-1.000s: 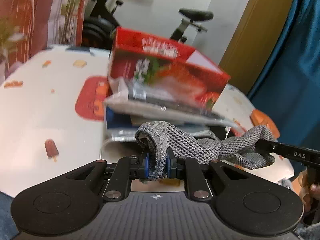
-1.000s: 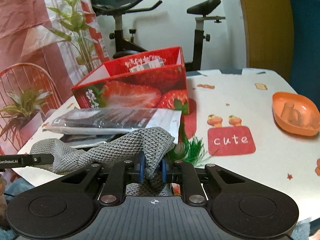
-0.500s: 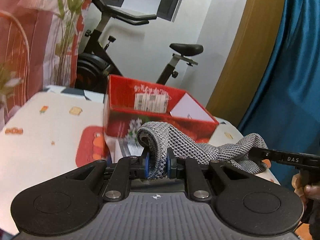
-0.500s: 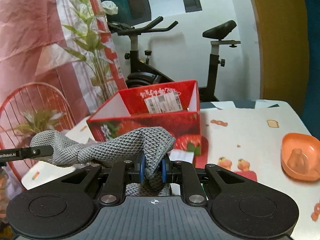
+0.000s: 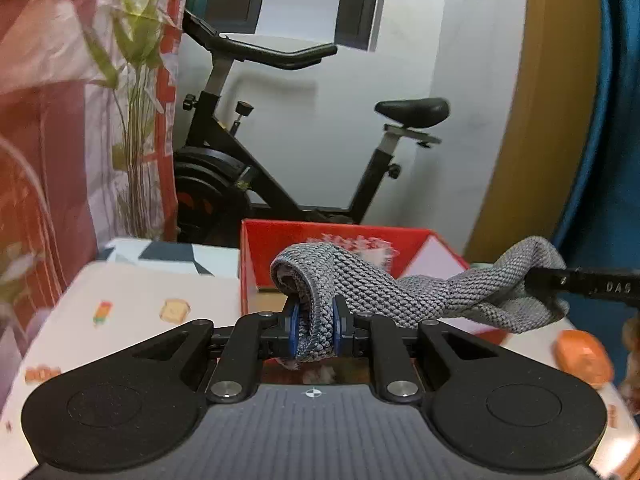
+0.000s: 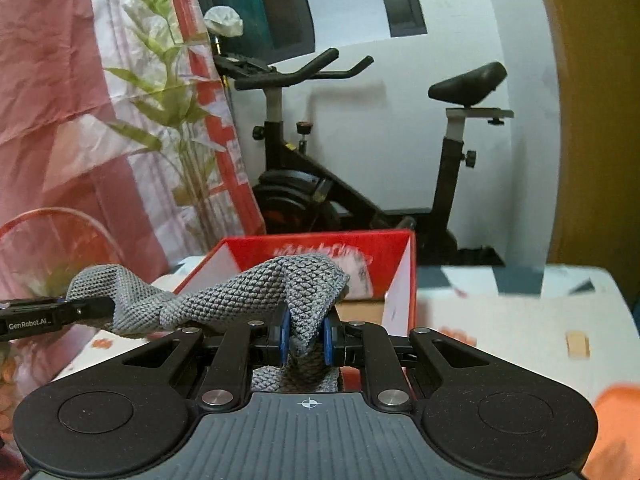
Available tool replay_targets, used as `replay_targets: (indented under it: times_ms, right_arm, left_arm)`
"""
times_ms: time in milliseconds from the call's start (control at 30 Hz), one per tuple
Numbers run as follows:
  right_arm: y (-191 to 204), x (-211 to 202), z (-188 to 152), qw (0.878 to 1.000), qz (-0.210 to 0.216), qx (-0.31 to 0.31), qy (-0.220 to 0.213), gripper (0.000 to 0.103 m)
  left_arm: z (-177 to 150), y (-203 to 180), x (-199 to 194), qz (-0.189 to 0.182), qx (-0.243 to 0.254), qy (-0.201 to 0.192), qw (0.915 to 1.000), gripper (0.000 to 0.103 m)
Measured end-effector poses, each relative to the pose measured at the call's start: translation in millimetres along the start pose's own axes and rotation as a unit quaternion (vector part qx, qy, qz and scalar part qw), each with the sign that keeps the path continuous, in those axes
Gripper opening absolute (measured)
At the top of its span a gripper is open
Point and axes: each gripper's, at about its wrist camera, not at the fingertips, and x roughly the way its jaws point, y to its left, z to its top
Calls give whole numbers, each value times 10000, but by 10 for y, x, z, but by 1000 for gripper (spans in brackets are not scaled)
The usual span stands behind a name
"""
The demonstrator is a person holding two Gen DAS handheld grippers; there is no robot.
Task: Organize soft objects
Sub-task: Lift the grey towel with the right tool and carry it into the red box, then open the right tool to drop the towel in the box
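Note:
A grey knitted cloth (image 5: pixel 420 292) hangs stretched between my two grippers, held up in the air. My left gripper (image 5: pixel 314 334) is shut on one end of it. My right gripper (image 6: pixel 304 336) is shut on the other end of the cloth (image 6: pixel 240 296). An open red strawberry box (image 5: pixel 400 240) stands on the table right behind and below the cloth; it also shows in the right wrist view (image 6: pixel 384 256). The right gripper's finger (image 5: pixel 592 286) shows at the right of the left wrist view, the left gripper's finger (image 6: pixel 44 318) at the left of the right wrist view.
The table has a white cloth with printed pictures (image 5: pixel 132 300). An orange dish (image 5: pixel 584 356) lies at the right. An exercise bike (image 6: pixel 360 184) stands behind the table, with a plant (image 6: pixel 176 120) and a pink curtain to the left and a blue curtain (image 5: pixel 616 160) to the right.
Both grippers have lifted the cloth upward and toward the red box. The flat packages seen under the cloth a second ago have dropped out of sight.

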Motion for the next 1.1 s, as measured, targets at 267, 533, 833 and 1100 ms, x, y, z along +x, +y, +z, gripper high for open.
replay_targets:
  times_ms: [267,533,833,1100]
  right_arm:
    - [-194,844,243,9978,-408,-327,411,15]
    - [-169,1380,117,9894,-423,-931,1035,15]
    - [-71,1674,9,9836,-298,-999,1469,15]
    - [-115,1702,-61,9819,-516,-997,1528,40]
  left_arm:
    - [172,-100,807,385,427,696,9959,17]
    - [17,-126,1251,-12,724,1594,9846,17]
    - [-43,-54,1363,-133,620,1839,9809,28]
    - [91,-33,1174,-528,537,1256,9892,70]
